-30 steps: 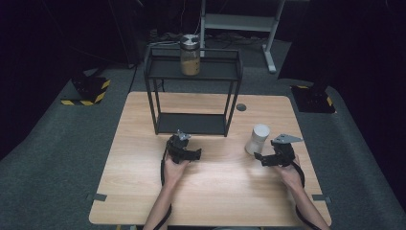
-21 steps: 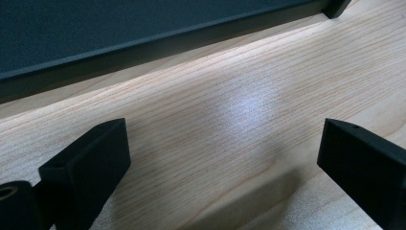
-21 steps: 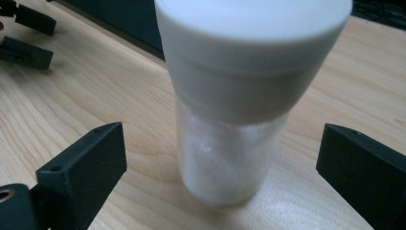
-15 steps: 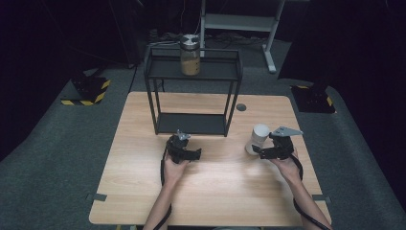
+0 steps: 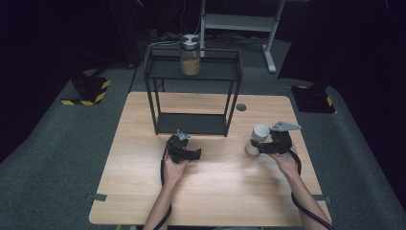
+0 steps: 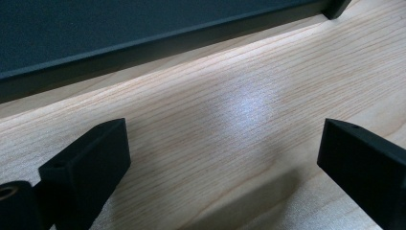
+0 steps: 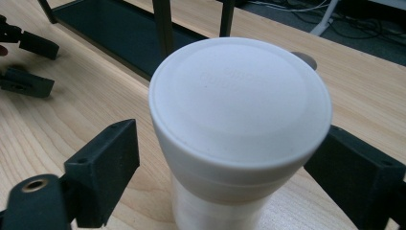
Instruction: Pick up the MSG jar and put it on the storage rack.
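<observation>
The right gripper [image 7: 225, 158] has its jaws set either side of a white lidded container [image 7: 239, 120], which stands upright on the worktop [image 5: 215, 191] directly between them. The jaws have just been closing with the container in the gap. In the right gripper view the right-hand jaw sits against or very close to the container's wall, while the left-hand one is a little apart from it, so the pads do not yet press from both sides.

To do this grasp well, the person should centre the container in the gap before the squeeze finishes, so that one pad does not push it sideways across the worktop. The jaws appear to meet it just under the lid's overhang; gripping on the straight wall below that rim would likely hold more surely than on the lip, and the smooth plastic may slip under a light pinch. The gripper should be kept level so the container lifts without tilting.

The left gripper [image 6: 220, 158] rests low over bare worktop with its jaws wide apart and nothing between them, a black shelf rack [image 5: 194, 103] just ahead of it. A glass jar [image 5: 190, 55] stands on the rack's top shelf, well beyond both grippers.
</observation>
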`<move>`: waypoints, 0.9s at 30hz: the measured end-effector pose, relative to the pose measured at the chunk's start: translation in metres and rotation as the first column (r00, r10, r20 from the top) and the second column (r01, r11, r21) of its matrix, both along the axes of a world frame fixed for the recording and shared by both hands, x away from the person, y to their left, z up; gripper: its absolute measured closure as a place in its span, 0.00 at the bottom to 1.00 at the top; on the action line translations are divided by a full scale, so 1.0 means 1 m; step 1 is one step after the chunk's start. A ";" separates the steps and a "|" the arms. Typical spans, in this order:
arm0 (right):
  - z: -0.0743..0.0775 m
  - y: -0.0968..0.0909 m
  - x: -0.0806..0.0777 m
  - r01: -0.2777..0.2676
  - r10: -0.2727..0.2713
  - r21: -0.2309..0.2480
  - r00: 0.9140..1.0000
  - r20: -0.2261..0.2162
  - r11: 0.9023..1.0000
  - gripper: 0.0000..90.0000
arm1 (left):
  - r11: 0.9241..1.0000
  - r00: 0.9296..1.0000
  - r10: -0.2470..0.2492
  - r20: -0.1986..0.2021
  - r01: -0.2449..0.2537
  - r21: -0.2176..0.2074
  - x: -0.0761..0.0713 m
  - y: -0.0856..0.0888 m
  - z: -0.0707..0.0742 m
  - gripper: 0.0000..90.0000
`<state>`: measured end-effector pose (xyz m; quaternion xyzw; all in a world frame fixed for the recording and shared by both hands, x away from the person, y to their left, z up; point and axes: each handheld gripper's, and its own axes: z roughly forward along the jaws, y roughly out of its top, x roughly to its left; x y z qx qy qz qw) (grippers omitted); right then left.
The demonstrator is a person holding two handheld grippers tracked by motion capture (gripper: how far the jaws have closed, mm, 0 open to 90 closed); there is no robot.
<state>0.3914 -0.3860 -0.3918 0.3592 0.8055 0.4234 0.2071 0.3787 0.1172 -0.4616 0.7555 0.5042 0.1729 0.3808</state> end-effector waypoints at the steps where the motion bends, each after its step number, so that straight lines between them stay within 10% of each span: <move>1: 0.000 0.000 0.001 0.000 0.000 -0.002 1.000 -0.001 1.000 0.16 | 1.000 1.000 0.000 0.000 0.000 0.000 0.000 0.000 0.000 0.05; 27: -0.008 0.006 0.003 0.016 -0.016 0.004 1.000 0.017 1.000 0.38 | 1.000 1.000 0.001 0.000 -0.001 -0.008 0.000 0.001 0.000 0.05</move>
